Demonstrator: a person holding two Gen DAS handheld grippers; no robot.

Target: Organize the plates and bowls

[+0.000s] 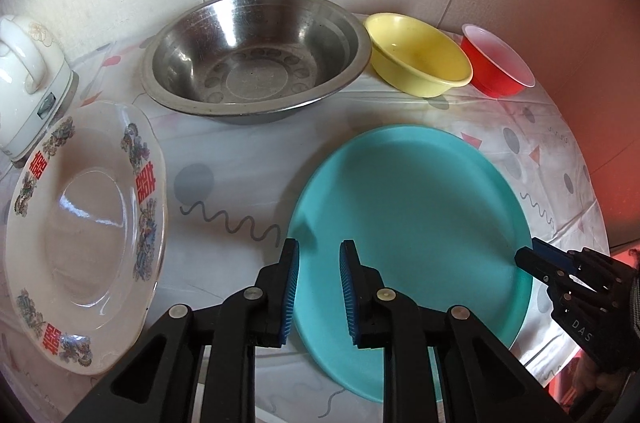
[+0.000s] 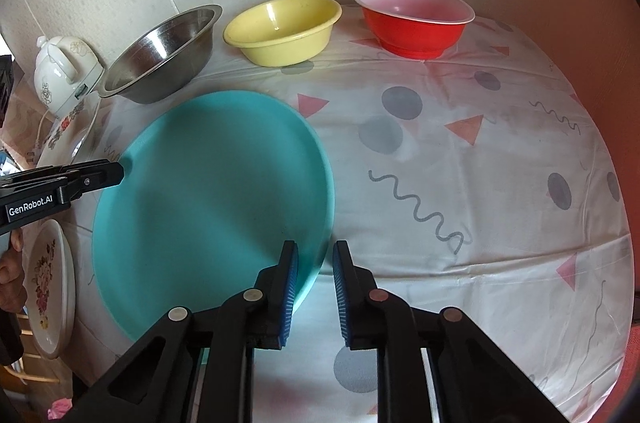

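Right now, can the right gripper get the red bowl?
Probably yes: the right gripper is open, and only bare tablecloth lies between it and the red bowl.

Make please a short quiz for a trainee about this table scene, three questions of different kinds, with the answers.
1. True or false: the teal plate is stacked on the patterned plate.
2. Which bowl stands between the other two? A steel bowl B yellow bowl C red bowl
3. Fill in: the left gripper hangs over the ___ plate, fingers apart.

Key: 1 false; 2 B; 3 teal
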